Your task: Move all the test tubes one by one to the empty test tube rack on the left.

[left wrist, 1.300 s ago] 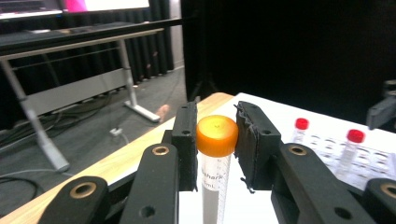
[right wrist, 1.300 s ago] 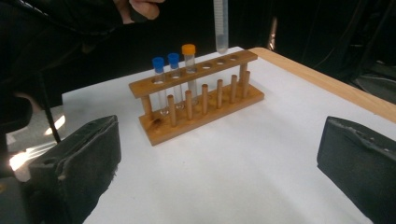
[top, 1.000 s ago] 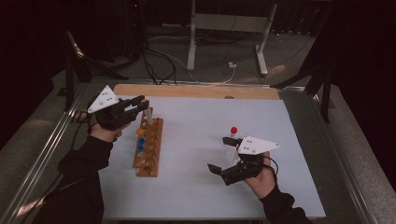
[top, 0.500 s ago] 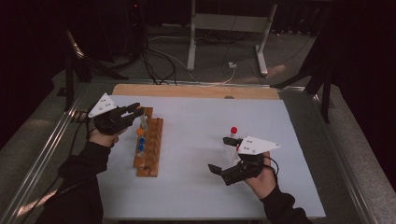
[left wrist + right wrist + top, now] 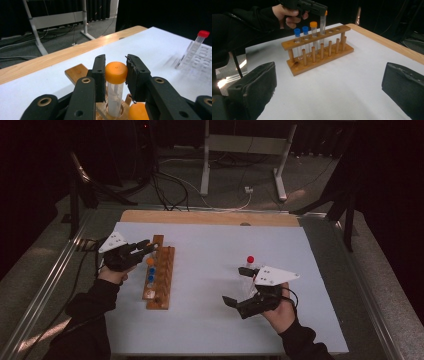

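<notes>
My left gripper (image 5: 115, 75) clenches the orange-capped tube (image 5: 115, 93), light, slick and fragile, by its cap above the rack (image 5: 161, 276) near the surface's left edge.

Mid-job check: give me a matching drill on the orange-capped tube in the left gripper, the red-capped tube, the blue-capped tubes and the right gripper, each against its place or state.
Things:
1. orange-capped tube in the left gripper
2. red-capped tube
3. blue-capped tubes
4. right gripper

States:
A. jaws wide apart, nothing between them
B. seated side by side at one end of the wooden rack
C. clamped at the cap, lower end in a rack hole
D. on the white mat, apart from the rack

Pairs: 1-C, 2-D, 3-B, 4-A
</notes>
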Action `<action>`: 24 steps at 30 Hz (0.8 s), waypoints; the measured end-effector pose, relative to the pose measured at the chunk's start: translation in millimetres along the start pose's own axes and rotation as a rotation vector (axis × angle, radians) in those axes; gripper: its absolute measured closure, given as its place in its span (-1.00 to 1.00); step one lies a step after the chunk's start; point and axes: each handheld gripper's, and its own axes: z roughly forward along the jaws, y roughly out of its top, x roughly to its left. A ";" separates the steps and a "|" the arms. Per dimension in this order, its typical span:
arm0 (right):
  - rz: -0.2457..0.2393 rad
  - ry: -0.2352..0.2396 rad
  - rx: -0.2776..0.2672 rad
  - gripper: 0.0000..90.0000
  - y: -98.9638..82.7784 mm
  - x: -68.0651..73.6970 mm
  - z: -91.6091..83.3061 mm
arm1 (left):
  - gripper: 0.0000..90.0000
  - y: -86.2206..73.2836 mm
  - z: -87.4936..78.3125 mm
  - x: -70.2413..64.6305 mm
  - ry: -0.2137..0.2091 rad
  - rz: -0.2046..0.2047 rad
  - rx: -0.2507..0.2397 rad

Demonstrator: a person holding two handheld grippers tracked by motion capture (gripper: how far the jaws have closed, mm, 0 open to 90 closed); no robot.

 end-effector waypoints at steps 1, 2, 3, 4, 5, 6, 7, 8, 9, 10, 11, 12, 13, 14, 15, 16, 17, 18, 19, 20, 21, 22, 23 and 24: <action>-0.001 0.000 -0.001 -1.00 0.1 -0.1 -0.1 | 0.59 -1.4 0.6 0.2 0.000 0.000 0.002; -0.001 0.001 -0.001 -1.00 0.1 -0.2 -0.2 | 0.59 -2.7 1.1 0.4 0.000 0.000 0.006; -0.003 0.001 0.000 -1.00 0.2 -0.2 -0.3 | 0.59 -4.1 1.5 0.4 -0.002 -0.001 0.006; -0.003 0.001 0.001 -1.00 0.3 0.0 -0.4 | 0.59 -5.5 2.2 0.4 -0.001 -0.002 0.007; -0.003 0.004 0.001 -1.00 0.4 0.1 -0.5 | 0.58 -6.8 2.8 0.5 -0.008 -0.007 0.012; -0.003 0.006 0.002 -1.00 0.6 0.1 -0.5 | 0.58 -8.0 3.7 0.5 -0.009 -0.007 0.015; -0.002 0.006 0.002 -1.00 0.8 0.4 -0.6 | 0.58 -9.0 4.2 0.0 -0.002 -0.002 0.018; -0.001 0.009 0.000 -1.00 1.0 0.6 -0.8 | 0.58 -9.8 4.7 -0.1 -0.003 -0.001 0.020; -0.007 0.009 -0.007 -1.00 1.2 0.6 -1.1 | 0.58 -10.4 4.9 0.0 -0.004 -0.009 0.016; -0.010 0.004 -0.018 -1.00 1.4 0.6 -1.8 | 0.58 -10.7 4.9 0.3 0.002 -0.014 0.013; -0.010 0.011 -0.025 -1.00 1.8 0.2 -2.5 | 0.58 -10.7 4.5 0.8 0.003 -0.015 0.011; -0.017 0.018 -0.040 -1.00 2.2 -0.1 -3.2 | 0.57 -10.8 4.2 1.2 0.005 -0.014 0.007; -0.035 0.011 -0.054 -1.00 2.8 0.3 -4.2 | 0.56 -10.7 3.9 1.6 0.004 -0.016 0.004; -0.056 0.006 -0.064 -1.00 3.5 0.9 -5.2 | 0.51 -10.5 3.6 2.0 0.002 -0.014 0.005; -0.071 -0.001 -0.076 -1.00 4.1 1.7 -6.5 | 0.40 -10.4 2.6 2.5 -0.019 -0.024 -0.010; -0.079 -0.002 -0.091 -1.00 4.7 2.3 -7.8 | 0.29 -9.8 1.4 3.0 -0.033 -0.031 -0.016; -0.082 0.009 -0.097 -1.00 5.6 2.7 -9.2 | 0.26 -8.6 0.5 2.7 -0.022 -0.025 -0.017; -0.091 0.006 -0.107 -1.00 6.6 3.2 -10.8 | 0.15 -7.0 -1.4 2.9 -0.017 -0.020 -0.022; -0.102 0.001 -0.114 -1.00 7.7 3.7 -13.0 | 0.03 -4.9 -3.8 3.2 -0.013 -0.026 -0.032; -0.106 0.002 -0.124 -1.00 9.2 3.9 -15.8 | -0.03 -2.4 -6.9 3.6 -0.003 -0.028 -0.043; -0.113 -0.005 -0.135 -1.00 11.0 3.5 -19.1 | -0.08 0.1 -10.6 4.1 -0.003 -0.031 -0.059; -0.118 -0.012 -0.144 -1.00 12.8 3.0 -23.0 | -0.17 2.8 -14.3 4.5 -0.004 -0.034 -0.073; -0.128 -0.018 -0.168 -1.00 14.2 2.5 -27.5 | -0.27 5.4 -18.0 4.7 -0.006 -0.039 -0.084; -0.143 -0.030 -0.189 -1.00 15.3 2.0 -32.3 | -0.38 7.7 -22.0 4.7 -0.021 -0.045 -0.100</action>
